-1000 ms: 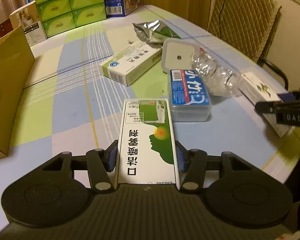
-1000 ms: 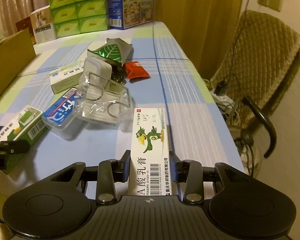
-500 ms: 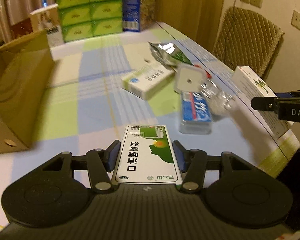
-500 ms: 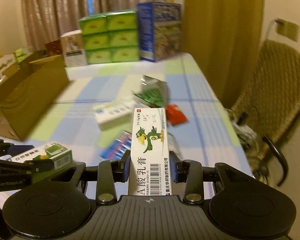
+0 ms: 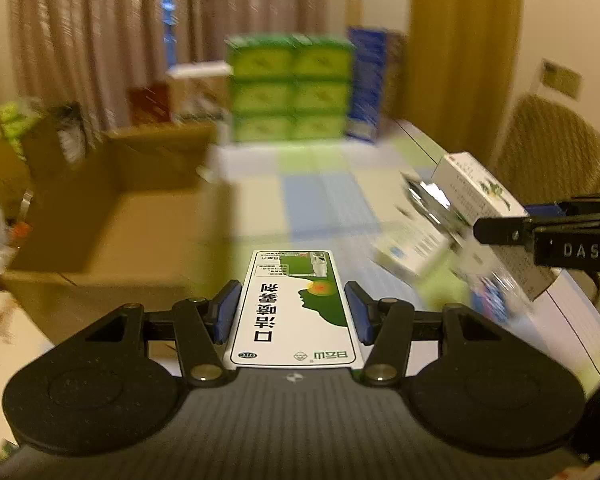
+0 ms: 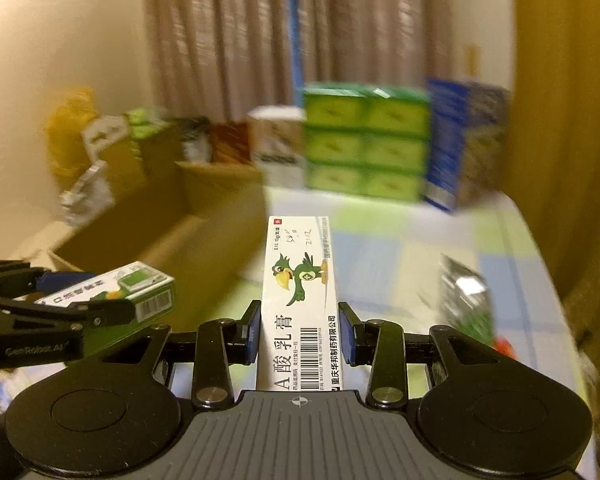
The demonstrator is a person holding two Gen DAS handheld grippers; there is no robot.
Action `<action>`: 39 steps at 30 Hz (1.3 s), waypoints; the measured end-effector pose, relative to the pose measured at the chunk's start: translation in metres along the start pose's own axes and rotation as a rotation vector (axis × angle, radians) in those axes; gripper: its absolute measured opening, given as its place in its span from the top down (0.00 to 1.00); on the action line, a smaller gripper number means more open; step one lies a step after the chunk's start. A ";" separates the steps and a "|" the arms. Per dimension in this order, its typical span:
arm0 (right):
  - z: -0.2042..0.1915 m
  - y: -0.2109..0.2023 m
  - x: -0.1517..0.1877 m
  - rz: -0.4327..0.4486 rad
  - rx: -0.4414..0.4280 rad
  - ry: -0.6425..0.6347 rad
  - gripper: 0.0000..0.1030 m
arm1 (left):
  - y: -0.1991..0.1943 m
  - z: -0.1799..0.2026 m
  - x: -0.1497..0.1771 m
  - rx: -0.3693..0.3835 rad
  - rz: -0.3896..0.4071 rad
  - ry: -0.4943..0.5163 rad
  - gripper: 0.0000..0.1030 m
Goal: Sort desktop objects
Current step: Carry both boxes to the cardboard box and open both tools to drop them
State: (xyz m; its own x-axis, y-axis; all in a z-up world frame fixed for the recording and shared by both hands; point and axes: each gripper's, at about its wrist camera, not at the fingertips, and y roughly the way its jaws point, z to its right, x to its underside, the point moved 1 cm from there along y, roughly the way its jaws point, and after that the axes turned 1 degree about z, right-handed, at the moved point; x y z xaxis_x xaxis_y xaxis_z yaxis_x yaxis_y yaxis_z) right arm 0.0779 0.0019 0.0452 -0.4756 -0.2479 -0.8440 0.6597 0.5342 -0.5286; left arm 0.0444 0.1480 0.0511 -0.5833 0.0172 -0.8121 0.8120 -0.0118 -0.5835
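Overhead, both grippers hung above the tabletop point(image 5: 328, 200), each carrying a box. The left gripper point(image 5: 292, 312) had its jaws clenched on a green-and-white medicine box point(image 5: 294, 308); the right gripper point(image 6: 298, 334) gripped a narrow white ointment box point(image 6: 300, 300) with a bird print, jutting forward past its blue pads. An open cardboard box point(image 5: 112, 224) sat at the tabletop's left edge — its brown walls close beside the left gripper. Stacked green cartons point(image 6: 364, 140) lined the far edge, leaving bare checked cloth between. Blurred packets point(image 5: 416, 248) crowded the right side near the edge.
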 end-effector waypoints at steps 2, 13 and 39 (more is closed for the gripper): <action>-0.018 0.017 -0.018 0.006 -0.041 -0.005 0.66 | -0.007 -0.025 -0.013 -0.037 0.029 -0.008 0.51; -0.095 0.121 -0.066 -0.066 -0.160 -0.026 0.66 | 0.016 -0.150 -0.048 -0.160 0.045 -0.056 0.51; -0.098 0.153 -0.057 -0.076 -0.164 0.021 0.41 | 0.040 -0.199 -0.025 -0.176 0.072 -0.166 0.51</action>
State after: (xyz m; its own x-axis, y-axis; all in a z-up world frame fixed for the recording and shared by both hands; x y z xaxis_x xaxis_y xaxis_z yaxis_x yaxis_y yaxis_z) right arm 0.1487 0.1769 0.0219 -0.5338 -0.2764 -0.7991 0.5182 0.6399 -0.5675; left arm 0.0949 0.3457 0.0493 -0.5074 -0.1420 -0.8499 0.8340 0.1671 -0.5258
